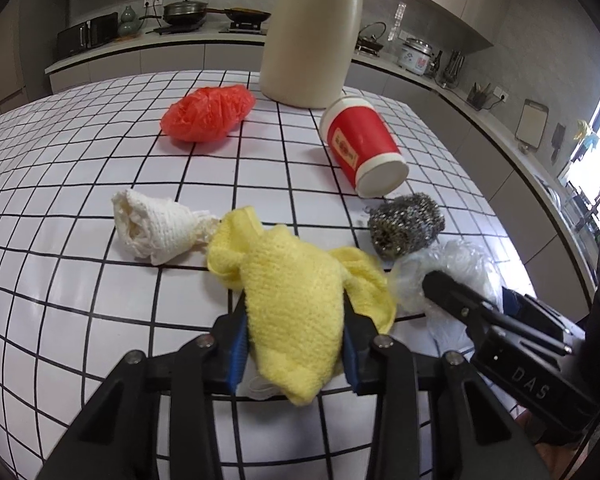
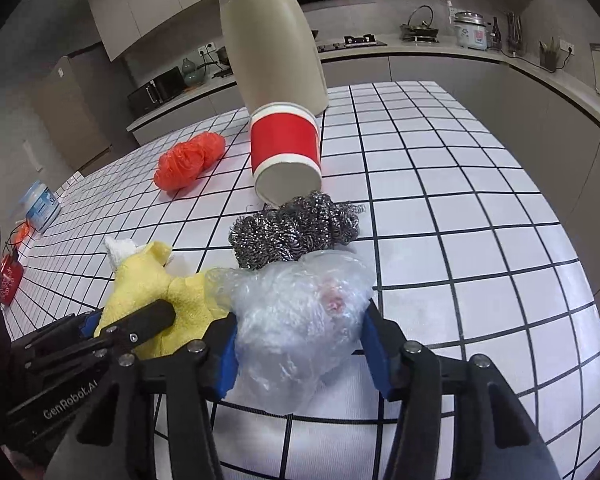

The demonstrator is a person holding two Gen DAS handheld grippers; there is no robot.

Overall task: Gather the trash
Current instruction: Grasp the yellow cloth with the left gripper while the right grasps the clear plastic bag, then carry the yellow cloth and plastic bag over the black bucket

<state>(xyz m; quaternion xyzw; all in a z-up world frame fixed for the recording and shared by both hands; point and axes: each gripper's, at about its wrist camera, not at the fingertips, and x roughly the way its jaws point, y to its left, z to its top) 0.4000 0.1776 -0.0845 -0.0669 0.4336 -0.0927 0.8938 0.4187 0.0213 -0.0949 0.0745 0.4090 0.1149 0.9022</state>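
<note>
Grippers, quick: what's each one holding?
Left gripper: shut on the yellow cloth.
Right gripper: shut on the clear plastic bag.

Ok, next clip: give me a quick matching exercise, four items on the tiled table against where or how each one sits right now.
Items:
1. yellow cloth
2. clear plastic bag
3. red paper cup
4. steel wool scourer

States:
A. lying on its side
B. between the right gripper's fingers
C. just in front of the cup's base
D. between the left gripper's fingers

Pairs: 1-D, 2-B, 3-A, 4-C
</note>
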